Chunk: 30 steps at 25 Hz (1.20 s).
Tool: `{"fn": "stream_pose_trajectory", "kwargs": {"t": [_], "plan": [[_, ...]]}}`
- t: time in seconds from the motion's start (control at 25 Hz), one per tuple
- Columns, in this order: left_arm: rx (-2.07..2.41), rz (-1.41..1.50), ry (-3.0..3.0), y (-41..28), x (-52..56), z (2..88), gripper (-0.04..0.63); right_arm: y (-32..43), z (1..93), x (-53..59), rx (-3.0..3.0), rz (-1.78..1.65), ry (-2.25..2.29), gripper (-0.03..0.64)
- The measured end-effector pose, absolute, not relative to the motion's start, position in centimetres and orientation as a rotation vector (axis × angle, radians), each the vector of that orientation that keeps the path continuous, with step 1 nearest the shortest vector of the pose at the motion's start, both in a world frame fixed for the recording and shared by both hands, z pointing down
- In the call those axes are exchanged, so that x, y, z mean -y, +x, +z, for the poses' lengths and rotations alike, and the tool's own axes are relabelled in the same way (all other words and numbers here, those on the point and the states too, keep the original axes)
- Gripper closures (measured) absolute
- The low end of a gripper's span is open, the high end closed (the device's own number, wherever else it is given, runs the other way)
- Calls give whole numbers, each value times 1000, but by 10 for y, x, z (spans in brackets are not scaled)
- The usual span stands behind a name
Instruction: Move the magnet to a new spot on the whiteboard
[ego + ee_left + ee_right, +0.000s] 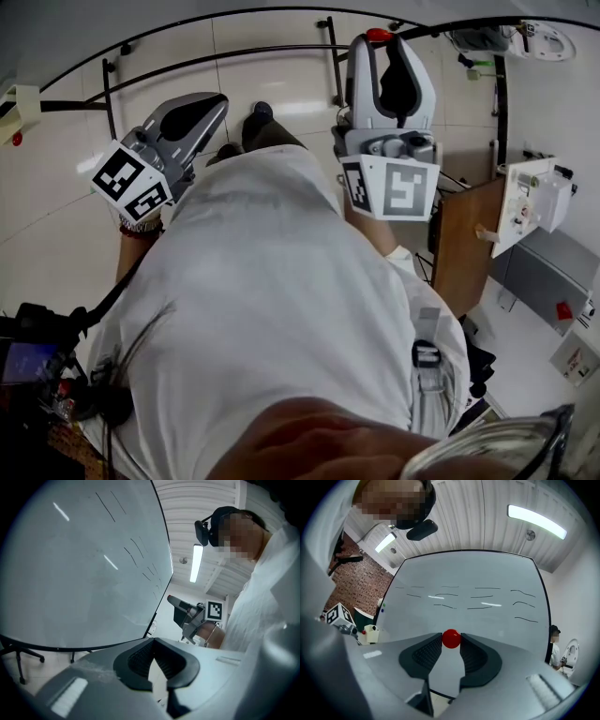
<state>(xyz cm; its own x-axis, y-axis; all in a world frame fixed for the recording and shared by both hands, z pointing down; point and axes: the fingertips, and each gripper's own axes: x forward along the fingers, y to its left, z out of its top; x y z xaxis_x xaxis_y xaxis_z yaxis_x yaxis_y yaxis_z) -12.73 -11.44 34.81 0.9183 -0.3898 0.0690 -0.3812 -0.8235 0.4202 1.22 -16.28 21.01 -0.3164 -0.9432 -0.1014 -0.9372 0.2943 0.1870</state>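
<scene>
- The magnet (451, 638) is a small red button with a round, glossy head. I judge it light, hard and stiff, and not fragile. The smooth dome looks slippery and could squirt out of a loose pinch.
- The best hold, as I judge it, is across the widest part, with one pad on each side pressing squarely. The magnet's pull toward the board (487, 616) should resist a lift and snap it down on approach, so the pinch needs to be firm.
- The right gripper (451, 642) has that hold. Its jaws are closed to a narrow gap on the magnet, which sits right at the tips and touches both pads. Part of its head shows beyond them.
- The board fills the view ahead of those tips, with thin dark lines (487, 597) drawn above and beyond the magnet. I cannot tell whether the magnet touches the board's face or hangs just off it.
- In the head view the magnet (378, 36) is a red cap at the far end of the right gripper (379, 45), held out in front of the person.
- The left gripper (152, 642) has its jaw tips drawn together with nothing between them. The board (70, 564) lies ahead of it and to its left, apart from the tips.
- The left gripper takes no part in the hold. In the head view it (217, 101) is well to the left of the right gripper.
</scene>
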Motion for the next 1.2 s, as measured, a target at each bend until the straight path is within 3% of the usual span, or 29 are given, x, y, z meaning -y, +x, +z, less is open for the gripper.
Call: {"fn": "stream_pose_trajectory", "kwargs": {"t": [0.68,1.2], "plan": [[626,-3,2608,-144,117,359,598,-3,230,164,2611,-253,1760,495],[556,60,2636,-69,31,353,598,83,234,70,2562,-202,1858,495]]}}
